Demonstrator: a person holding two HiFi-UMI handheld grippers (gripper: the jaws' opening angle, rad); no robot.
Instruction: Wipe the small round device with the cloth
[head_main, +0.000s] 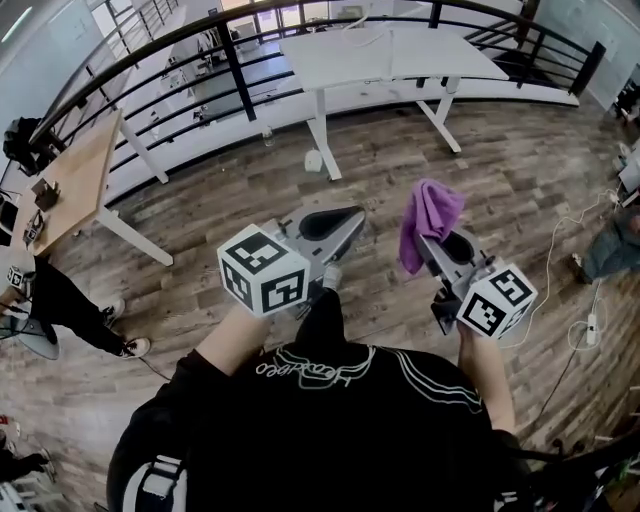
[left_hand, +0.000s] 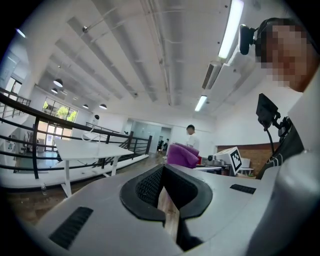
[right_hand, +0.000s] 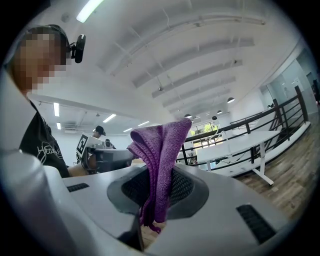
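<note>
My right gripper (head_main: 448, 246) (right_hand: 154, 202) is held up over the wooden floor, shut on a purple cloth (head_main: 430, 220) (right_hand: 160, 155). The cloth sticks up out of the jaws in a folded bunch. To its left my left gripper (head_main: 338, 223) (left_hand: 166, 195) is at about the same height, shut with nothing between its jaws. In the left gripper view the cloth (left_hand: 182, 155) and the right gripper's marker cube (left_hand: 233, 159) show off to the right. No small round device can be made out in any view.
A white desk (head_main: 390, 55) stands ahead by a black railing (head_main: 240, 75), with a small white object (head_main: 313, 160) on the floor by its leg. A wooden table (head_main: 75, 185) and a seated person (head_main: 60, 300) are at left. A cable and power strip (head_main: 592, 330) lie at right.
</note>
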